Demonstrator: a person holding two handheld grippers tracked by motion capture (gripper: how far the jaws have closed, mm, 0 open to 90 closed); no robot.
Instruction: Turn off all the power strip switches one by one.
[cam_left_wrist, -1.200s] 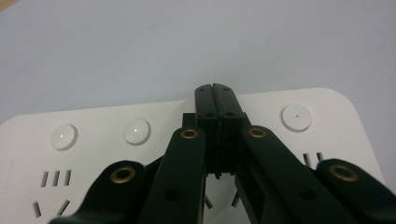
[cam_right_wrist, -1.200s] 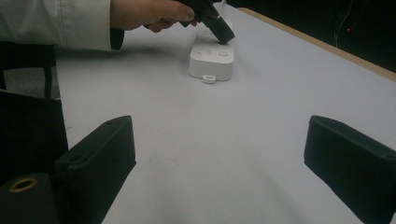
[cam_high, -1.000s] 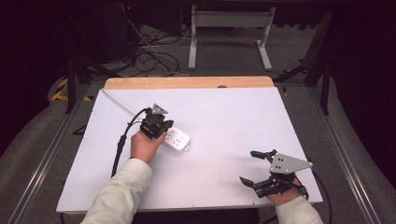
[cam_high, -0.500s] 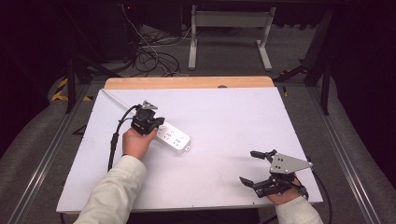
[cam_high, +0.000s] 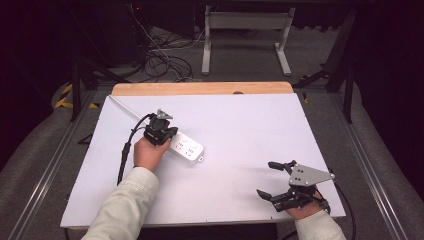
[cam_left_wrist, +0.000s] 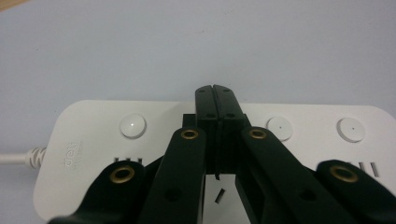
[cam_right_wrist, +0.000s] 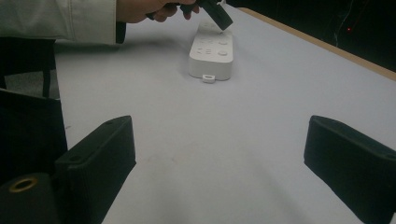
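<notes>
The left gripper (cam_high: 161, 131) was fully closed, holding nothing, its tips pointing down over the white power strip (cam_high: 186, 148), which lay left of centre on the white surface (cam_high: 250, 130). The right gripper (cam_high: 272, 180) rested at lower right, wide open and empty.

The power strip (cam_high: 186, 148) is the lone obstacle on the counter (cam_high: 240, 120); right of and behind it lies bare surface; its cord (cam_high: 125, 107) crosses the far-left corner.
</notes>
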